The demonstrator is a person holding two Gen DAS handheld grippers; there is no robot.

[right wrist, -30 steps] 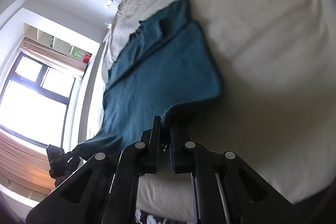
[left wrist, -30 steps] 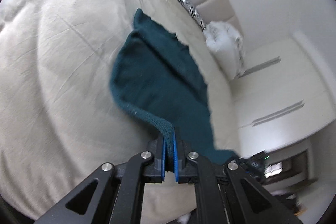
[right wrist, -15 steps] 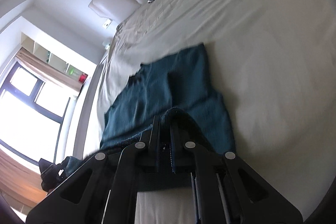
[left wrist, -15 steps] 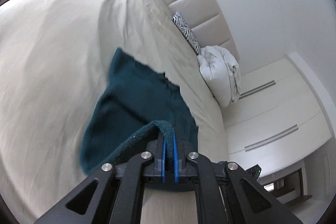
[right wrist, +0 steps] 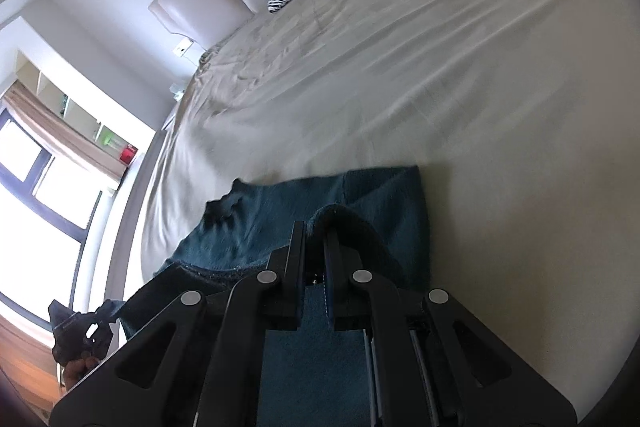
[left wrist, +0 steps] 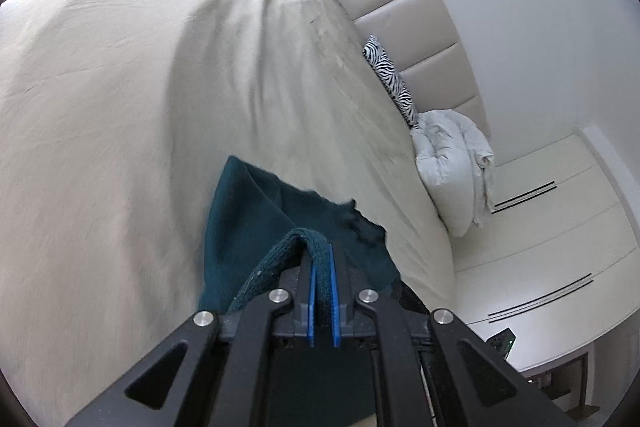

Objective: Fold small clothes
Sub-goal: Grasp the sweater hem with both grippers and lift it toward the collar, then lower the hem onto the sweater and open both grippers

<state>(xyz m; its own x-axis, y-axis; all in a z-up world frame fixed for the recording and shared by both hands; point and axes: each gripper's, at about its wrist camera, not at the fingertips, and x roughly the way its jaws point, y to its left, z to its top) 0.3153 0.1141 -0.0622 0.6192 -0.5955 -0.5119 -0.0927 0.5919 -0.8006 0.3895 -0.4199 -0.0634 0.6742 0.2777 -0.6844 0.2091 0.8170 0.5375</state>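
Nearest the left camera, the left claw point(left wrist: 323, 263) is seen clamped on a thick ribbed edge of the teal knit garment point(left wrist: 248, 223), the fabric pinched between its blue pads point(left wrist: 313, 287). In the right view, the right claw point(right wrist: 316, 247) is likewise closed on another raised edge of the same garment point(right wrist: 380, 203), which humps up over the fingertips. Between the two grips the cloth is lifted and doubled over the part that lies flat on the bed point(left wrist: 120, 107); a frayed or gathered edge is seen on the far side of the flat part, toward the window in the right view.

The garment is judged to be soft, limp and light, with a loose knit that will sag and stretch when it is carried by two points only. A firm hold at the thicker ribbed hem is advised, since the thin middle would bunch or slip. The raised edge is best laid down evenly onto the far edge, so that the layers are kept square.

Beyond the garment, the cream sheet is spread wide and lightly creased. Farther off, a zebra-print cushion point(left wrist: 390, 83) and a white pillow point(left wrist: 452, 167) are set against the padded headboard point(left wrist: 400, 7)
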